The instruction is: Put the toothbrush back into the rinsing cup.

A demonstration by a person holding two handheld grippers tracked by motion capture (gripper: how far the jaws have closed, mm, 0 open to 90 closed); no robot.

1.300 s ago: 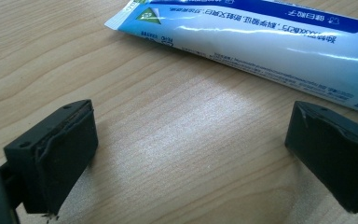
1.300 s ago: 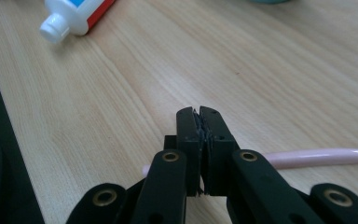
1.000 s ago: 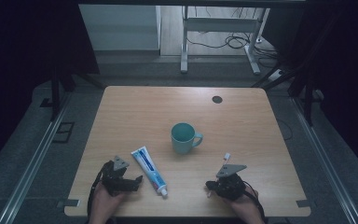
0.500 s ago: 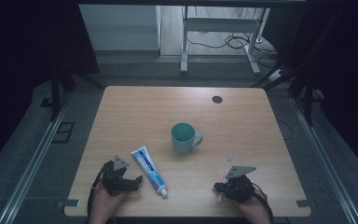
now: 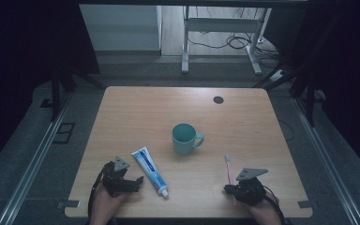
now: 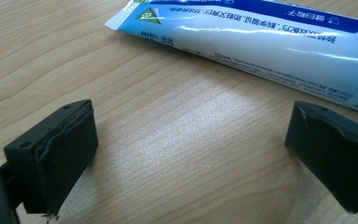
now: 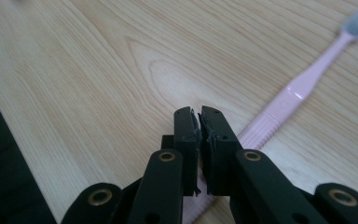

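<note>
A pink toothbrush (image 5: 228,171) lies on the wooden table (image 5: 136,112) at the front right, with its head pointing away from me. My right gripper (image 5: 227,189) rests over the near end of the toothbrush. In the right gripper view the right gripper (image 7: 199,114) is shut, and the toothbrush handle (image 7: 303,86) runs under and beside the jaws, not between them. A white and blue toothpaste tube (image 5: 150,171) lies at the front left. My left gripper (image 5: 137,183) sits just left of the tube. In the left gripper view the left gripper (image 6: 191,140) is open over bare wood, with the tube (image 6: 270,32) just beyond its jaws.
A teal mug (image 5: 185,138) stands upright mid-table with its handle to the right. A small dark round disc (image 5: 218,100) sits near the far edge. Dark floor, rails and a metal stand surround the table.
My right gripper has drawn back toward the front right edge, uncovering most of the toothbrush. The left gripper, tube and mug have stayed put.
</note>
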